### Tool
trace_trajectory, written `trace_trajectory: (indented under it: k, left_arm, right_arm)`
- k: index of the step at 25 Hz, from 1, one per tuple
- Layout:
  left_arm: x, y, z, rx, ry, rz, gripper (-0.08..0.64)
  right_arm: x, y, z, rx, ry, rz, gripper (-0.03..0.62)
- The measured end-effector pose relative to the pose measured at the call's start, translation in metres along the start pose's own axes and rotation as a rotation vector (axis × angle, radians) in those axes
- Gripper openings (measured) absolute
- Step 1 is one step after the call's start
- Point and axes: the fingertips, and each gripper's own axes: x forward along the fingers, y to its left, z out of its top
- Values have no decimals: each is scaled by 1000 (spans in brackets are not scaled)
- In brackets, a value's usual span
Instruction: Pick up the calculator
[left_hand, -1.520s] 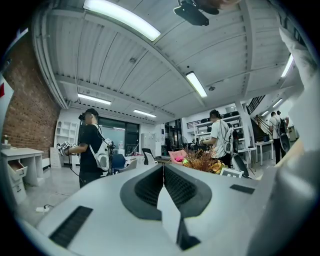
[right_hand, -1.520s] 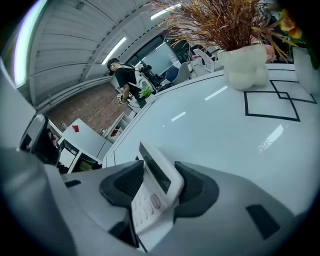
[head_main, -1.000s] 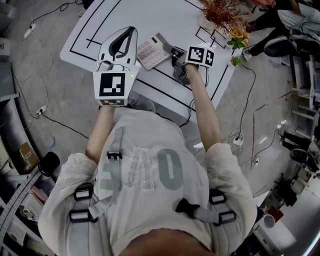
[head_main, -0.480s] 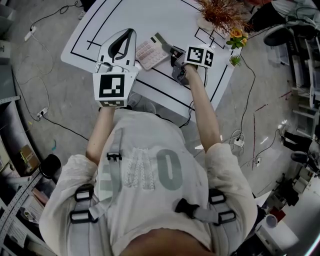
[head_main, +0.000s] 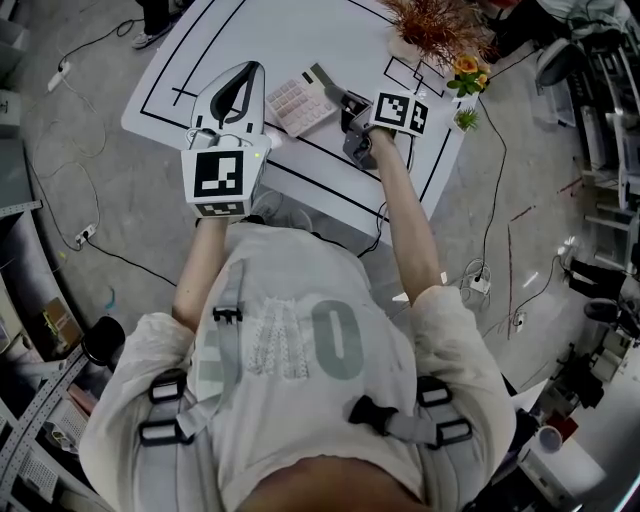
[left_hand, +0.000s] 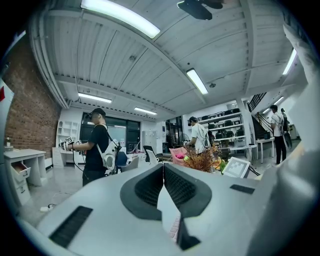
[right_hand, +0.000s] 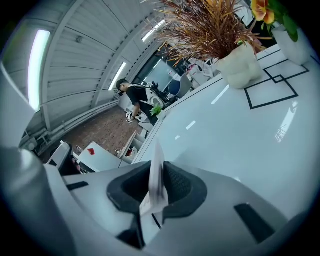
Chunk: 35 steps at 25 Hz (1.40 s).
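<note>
The calculator (head_main: 297, 102), pale with rows of keys, is over the white table (head_main: 330, 30) between my two grippers. My right gripper (head_main: 333, 97) is shut on its right edge. In the right gripper view the calculator (right_hand: 156, 186) shows edge-on as a thin pale slab pinched between the dark pads, above the table top (right_hand: 240, 135). My left gripper (head_main: 262, 66) hangs to the calculator's left, apart from it, with its white jaws shut and nothing in them. The left gripper's (left_hand: 163, 167) tips meet in its own view.
A dried plant in a white pot (head_main: 435, 30) and a small pot with an orange flower (head_main: 468, 75) stand at the table's far right, and the white pot (right_hand: 240, 65) is ahead of the right gripper. Black lines cross the table. People stand far behind it.
The right gripper has tipped slightly with the calculator still in its jaws. The left gripper has kept still.
</note>
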Motion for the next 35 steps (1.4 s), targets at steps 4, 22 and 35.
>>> trace_trajectory:
  k: [4,22,35]
  left_arm:
    - [-1,-2,1,-1,0,-13,21]
    - [15,-21,35,32,-71,-54,21]
    - [22,-25,75,14,-130,-55,21]
  right_arm:
    - [-5,2,5,-6,-24,-18,71]
    - [-91,51,106,-595,-299,-387,71]
    - [-189,158,119,-868,-778,-617,69]
